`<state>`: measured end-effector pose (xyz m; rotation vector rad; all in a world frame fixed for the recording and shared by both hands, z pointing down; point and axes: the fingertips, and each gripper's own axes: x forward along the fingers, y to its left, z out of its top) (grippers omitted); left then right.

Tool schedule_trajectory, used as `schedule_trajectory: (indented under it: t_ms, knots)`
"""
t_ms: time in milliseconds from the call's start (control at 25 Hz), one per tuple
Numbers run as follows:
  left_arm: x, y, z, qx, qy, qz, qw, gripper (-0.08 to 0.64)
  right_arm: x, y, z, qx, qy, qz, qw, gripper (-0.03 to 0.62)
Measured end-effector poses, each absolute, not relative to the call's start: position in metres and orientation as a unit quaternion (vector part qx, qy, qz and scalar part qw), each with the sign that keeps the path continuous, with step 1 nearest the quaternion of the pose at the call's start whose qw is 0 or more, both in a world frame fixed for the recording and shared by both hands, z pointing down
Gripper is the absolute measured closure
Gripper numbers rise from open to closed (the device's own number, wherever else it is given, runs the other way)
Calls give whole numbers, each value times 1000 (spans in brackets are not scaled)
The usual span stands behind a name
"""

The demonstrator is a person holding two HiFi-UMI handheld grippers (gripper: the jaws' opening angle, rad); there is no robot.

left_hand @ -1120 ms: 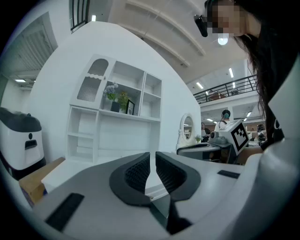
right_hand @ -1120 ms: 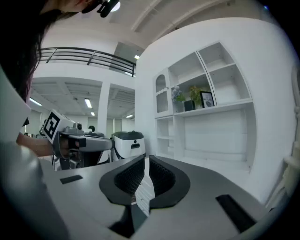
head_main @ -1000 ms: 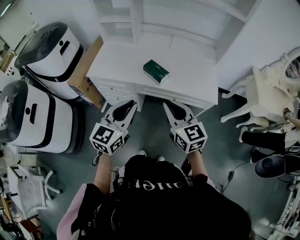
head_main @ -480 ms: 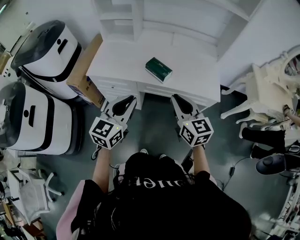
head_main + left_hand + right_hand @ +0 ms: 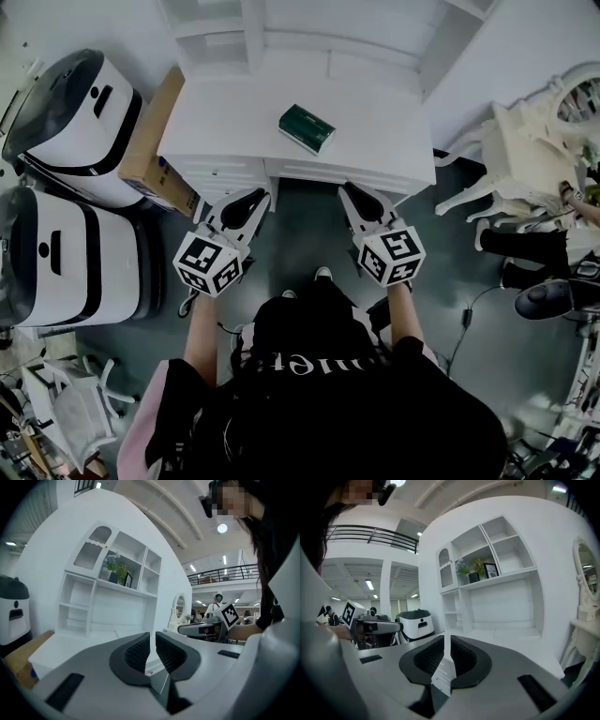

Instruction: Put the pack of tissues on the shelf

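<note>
A dark green pack of tissues (image 5: pixel 307 128) lies on the white desk (image 5: pixel 375 141) in the head view, near its middle. Behind it rises the white shelf unit (image 5: pixel 281 28), seen with open compartments (image 5: pixel 117 606) in the left gripper view and again as the shelf (image 5: pixel 497 573) in the right gripper view. My left gripper (image 5: pixel 251 195) hangs shut and empty in front of the desk's left drawers. The right gripper (image 5: pixel 349 190) is shut and empty too, just before the desk's front edge. The tissue pack shows in neither gripper view.
Two white and black machines (image 5: pixel 70 122) stand left of the desk, with a cardboard box (image 5: pixel 150 150) leaning between them and it. A white ornate chair or small table (image 5: pixel 506 159) stands to the right. A plant and a picture frame (image 5: pixel 480 571) sit on an upper shelf.
The desk and pack have shifted slightly left and down in the head view. Both grippers stay shut and low in front of the desk, a little nearer its edge.
</note>
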<state>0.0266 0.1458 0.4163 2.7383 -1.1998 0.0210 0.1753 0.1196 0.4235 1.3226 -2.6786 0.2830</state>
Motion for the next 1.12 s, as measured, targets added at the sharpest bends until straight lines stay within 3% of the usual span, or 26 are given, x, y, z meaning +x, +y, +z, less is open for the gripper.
schedule_trajectory:
  t_ms: [400, 1120]
  knots:
    - [36, 111, 434, 920, -380, 21, 98, 514, 174, 81, 451, 429, -891, 115, 91, 526]
    - [54, -70, 467, 913, -384, 47, 128, 514, 204, -105, 516, 417, -884, 164, 132, 526]
